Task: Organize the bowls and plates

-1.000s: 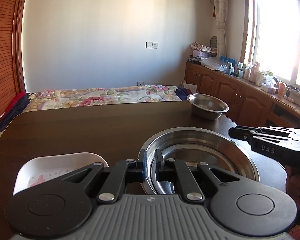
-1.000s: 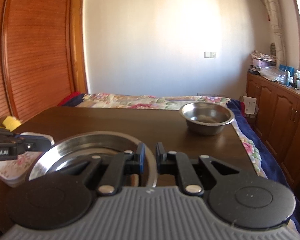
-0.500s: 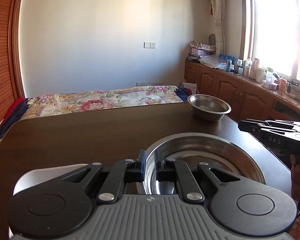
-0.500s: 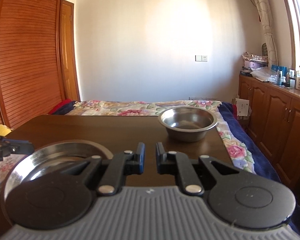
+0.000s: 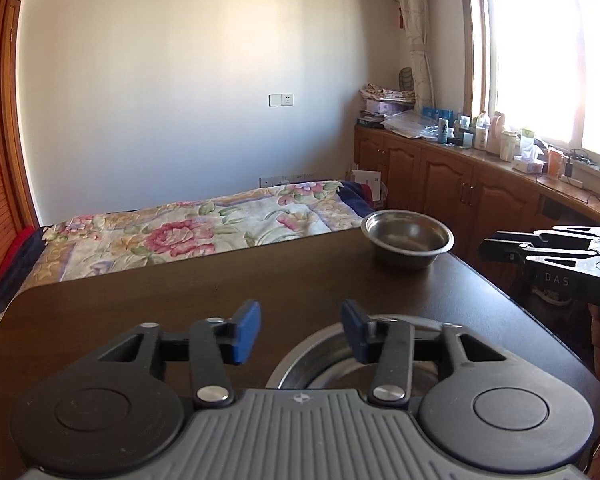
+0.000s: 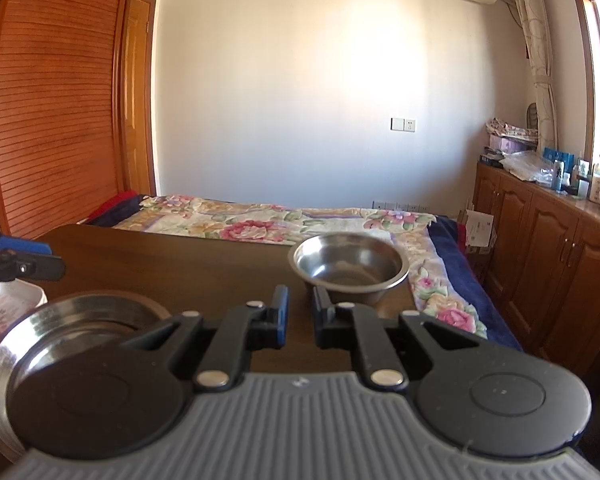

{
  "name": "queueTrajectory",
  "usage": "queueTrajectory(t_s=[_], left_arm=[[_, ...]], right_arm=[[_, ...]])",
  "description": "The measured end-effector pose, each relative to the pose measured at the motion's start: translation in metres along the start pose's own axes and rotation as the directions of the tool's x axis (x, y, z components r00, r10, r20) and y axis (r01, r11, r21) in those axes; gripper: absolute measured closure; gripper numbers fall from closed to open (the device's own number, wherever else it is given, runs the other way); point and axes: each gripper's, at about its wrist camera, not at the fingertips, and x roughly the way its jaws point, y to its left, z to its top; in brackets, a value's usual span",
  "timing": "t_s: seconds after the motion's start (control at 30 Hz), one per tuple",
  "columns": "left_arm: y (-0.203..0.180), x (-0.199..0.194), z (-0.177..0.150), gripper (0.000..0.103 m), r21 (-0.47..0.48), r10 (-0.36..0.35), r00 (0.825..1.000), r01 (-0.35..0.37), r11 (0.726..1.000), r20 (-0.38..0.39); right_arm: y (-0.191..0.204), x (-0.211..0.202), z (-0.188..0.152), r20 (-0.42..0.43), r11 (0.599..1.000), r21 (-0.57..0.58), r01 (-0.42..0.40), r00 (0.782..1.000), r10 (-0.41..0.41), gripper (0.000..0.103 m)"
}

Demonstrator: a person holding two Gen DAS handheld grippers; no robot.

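Observation:
A wide steel plate [image 5: 320, 354] with a steel dish nested in it lies on the dark table near the front; it also shows in the right wrist view [image 6: 80, 332]. My left gripper [image 5: 300, 334] is open and empty, raised over the plate's left rim. A small steel bowl [image 5: 407, 238] stands at the table's far right corner and shows in the right wrist view [image 6: 350, 266]. My right gripper [image 6: 298, 314] is nearly shut and empty, pointing at that bowl from a short way back; it appears in the left wrist view [image 5: 500, 252].
A white floral plate [image 6: 4, 312] lies left of the steel plate. The dark table [image 5: 220, 288] ends at a bed with a floral cover [image 5: 188, 232]. Wooden cabinets [image 5: 460, 184] with bottles run along the right under a window.
My left gripper has opened, let go of the steel plate's rim and lifted. My right gripper has moved forward and right, closer to the small bowl.

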Motion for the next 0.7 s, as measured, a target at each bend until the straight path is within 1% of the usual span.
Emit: queueTrajectory(t_s=[0.07, 0.1, 0.13, 0.17, 0.2, 0.27, 0.37, 0.43, 0.53, 0.63, 0.7], left_arm=[[-0.002, 0.003, 0.005, 0.037, 0.005, -0.002, 1.000, 0.002, 1.000, 0.005], [-0.002, 0.005, 0.007, 0.035, 0.010, 0.000, 1.000, 0.000, 1.000, 0.007], [-0.004, 0.007, 0.010, 0.030, 0.020, 0.002, 1.000, -0.002, 1.000, 0.009], [-0.005, 0.009, 0.012, 0.025, 0.029, 0.002, 1.000, -0.002, 1.000, 0.013], [-0.007, 0.011, 0.014, 0.022, 0.034, -0.001, 1.000, 0.000, 0.999, 0.018], [-0.009, 0.015, 0.021, 0.012, 0.036, -0.006, 0.999, 0.005, 0.999, 0.031], [-0.016, 0.023, 0.031, 0.009, 0.058, -0.021, 0.999, 0.018, 0.998, 0.045], [-0.020, 0.027, 0.037, 0.007, 0.074, -0.026, 0.998, 0.022, 0.997, 0.049], [-0.026, 0.036, 0.046, 0.006, 0.093, -0.043, 0.998, 0.038, 0.995, 0.049], [-0.031, 0.046, 0.055, 0.006, 0.091, -0.066, 0.997, 0.063, 0.994, 0.034], [-0.034, 0.053, 0.060, 0.006, 0.078, -0.090, 0.996, 0.088, 0.993, 0.020]], right_arm=[[-0.003, 0.001, 0.004, 0.003, 1.000, -0.009, 0.001, 1.000, -0.001, 0.085], [-0.005, 0.002, 0.006, 0.004, 1.000, -0.012, 0.001, 1.000, -0.001, 0.080], [-0.006, 0.001, 0.008, 0.007, 1.000, -0.013, 0.001, 1.000, -0.001, 0.066], [-0.008, 0.001, 0.010, 0.012, 1.000, -0.014, 0.003, 1.000, -0.003, 0.057], [-0.009, 0.002, 0.012, 0.019, 1.000, -0.020, 0.003, 1.000, -0.002, 0.056], [-0.013, 0.003, 0.016, 0.022, 1.000, -0.029, 0.004, 1.000, -0.004, 0.055], [-0.019, 0.011, 0.021, 0.018, 0.999, -0.041, 0.008, 1.000, -0.008, 0.051], [-0.023, 0.016, 0.025, 0.014, 0.999, -0.047, 0.013, 1.000, -0.012, 0.051], [-0.027, 0.020, 0.027, 0.017, 0.998, -0.056, 0.021, 1.000, -0.020, 0.048], [-0.033, 0.027, 0.028, 0.014, 0.998, -0.055, 0.026, 1.000, -0.026, 0.037], [-0.038, 0.032, 0.028, 0.004, 0.999, -0.046, 0.026, 1.000, -0.026, 0.037]])
